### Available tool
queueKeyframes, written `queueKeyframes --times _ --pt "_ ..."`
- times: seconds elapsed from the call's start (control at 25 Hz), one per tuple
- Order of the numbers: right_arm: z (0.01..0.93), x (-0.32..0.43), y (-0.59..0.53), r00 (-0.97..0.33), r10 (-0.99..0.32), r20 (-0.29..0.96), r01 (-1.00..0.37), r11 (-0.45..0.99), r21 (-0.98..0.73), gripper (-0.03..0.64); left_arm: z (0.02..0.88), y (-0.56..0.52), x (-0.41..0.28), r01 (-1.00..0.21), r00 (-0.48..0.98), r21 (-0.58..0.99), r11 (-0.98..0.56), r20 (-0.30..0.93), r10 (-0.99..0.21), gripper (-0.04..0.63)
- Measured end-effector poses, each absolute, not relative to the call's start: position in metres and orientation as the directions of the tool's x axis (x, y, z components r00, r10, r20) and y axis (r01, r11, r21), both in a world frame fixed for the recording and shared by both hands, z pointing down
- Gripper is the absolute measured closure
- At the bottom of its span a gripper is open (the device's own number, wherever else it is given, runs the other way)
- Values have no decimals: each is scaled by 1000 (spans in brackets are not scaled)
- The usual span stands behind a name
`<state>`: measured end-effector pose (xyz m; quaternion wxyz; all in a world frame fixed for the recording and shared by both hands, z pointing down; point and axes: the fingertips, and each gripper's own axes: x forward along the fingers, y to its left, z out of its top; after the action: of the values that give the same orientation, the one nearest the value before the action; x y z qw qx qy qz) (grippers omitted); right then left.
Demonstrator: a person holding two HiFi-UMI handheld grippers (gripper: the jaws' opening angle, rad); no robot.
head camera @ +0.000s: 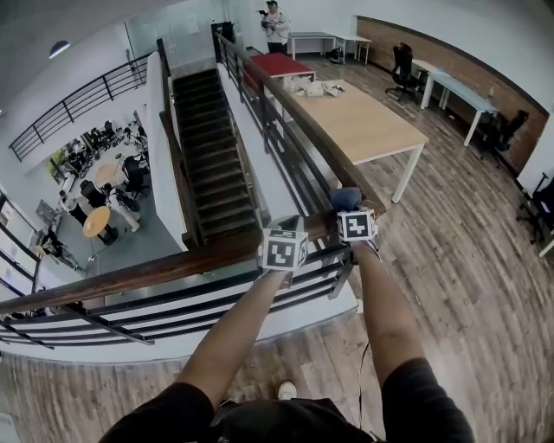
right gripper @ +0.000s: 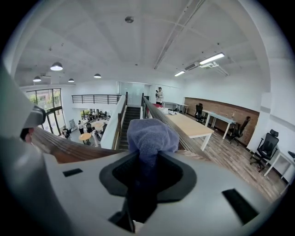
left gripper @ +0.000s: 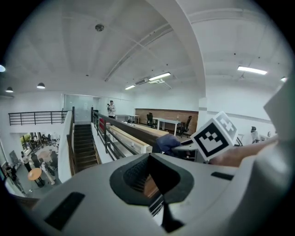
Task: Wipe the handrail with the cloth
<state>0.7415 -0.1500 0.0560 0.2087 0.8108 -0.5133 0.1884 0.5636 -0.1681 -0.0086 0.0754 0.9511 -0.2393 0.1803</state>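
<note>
Nearest the body, the left gripper (left gripper: 150, 177) hovers by the corner of the railing with its jaws drawn together and nothing between them, so it has no part in the wipe. Just beside it the right gripper (right gripper: 143, 184) is clamped on a bunched blue-grey terry cloth (right gripper: 152, 136), whose wad bulges out beyond the jaw tips. That wad sits at the bend of the dark brown wooden handrail (head camera: 156, 272), where the short near run meets the long run leading away. Whether the fabric presses on the wood or rides just above it cannot be told, since the cloth hides the contact. By my reading the wiping is at its corner stage, with the whole far run yet to be covered. The next move calls for downward pressure on the rail's top face, then a steady draw along the long run, with the wrist angled so that fabric and not jaw meets the wood. Beyond the rail stand a long pale wooden table (head camera: 363, 121) and a dark staircase (head camera: 208, 164) — and, farthest off, a person (head camera: 275, 26).
</note>
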Motion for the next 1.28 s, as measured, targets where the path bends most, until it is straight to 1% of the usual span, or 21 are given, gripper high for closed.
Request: queueKeyframes --times 0.12,0.28,0.44,0.56,0.72,0.88,1.04,1.28 --pt "53 760 -145 420 -745 519 -904 -391 171 517 -7 -164 577 -469 830 75 -880 378 -410 597" --pt "51 766 -143 441 -752 490 -895 -412 174 518 0 -166 578 -465 840 99 -880 364 -403 597" --pt "49 762 -140 485 -766 422 -870 -472 144 518 6 -165 567 -459 858 130 -879 319 -402 597" --pt "41 729 -131 482 -806 344 -874 -468 127 518 4 -164 539 -465 872 161 -871 252 -419 597" --pt "43 644 -122 409 -869 280 -912 -398 95 518 10 -168 486 -466 880 206 -860 210 -426 597" --pt "59 528 -118 279 -918 282 -960 -272 63 518 20 -173 409 -484 872 182 -856 182 -455 597" --pt "94 402 -126 136 -931 339 -991 -129 42 518 44 -193 303 -577 813 169 -799 208 -543 597" --pt "135 208 -177 -66 -906 417 -997 74 2 518 80 -224 126 -722 691 235 -651 282 -665 597"
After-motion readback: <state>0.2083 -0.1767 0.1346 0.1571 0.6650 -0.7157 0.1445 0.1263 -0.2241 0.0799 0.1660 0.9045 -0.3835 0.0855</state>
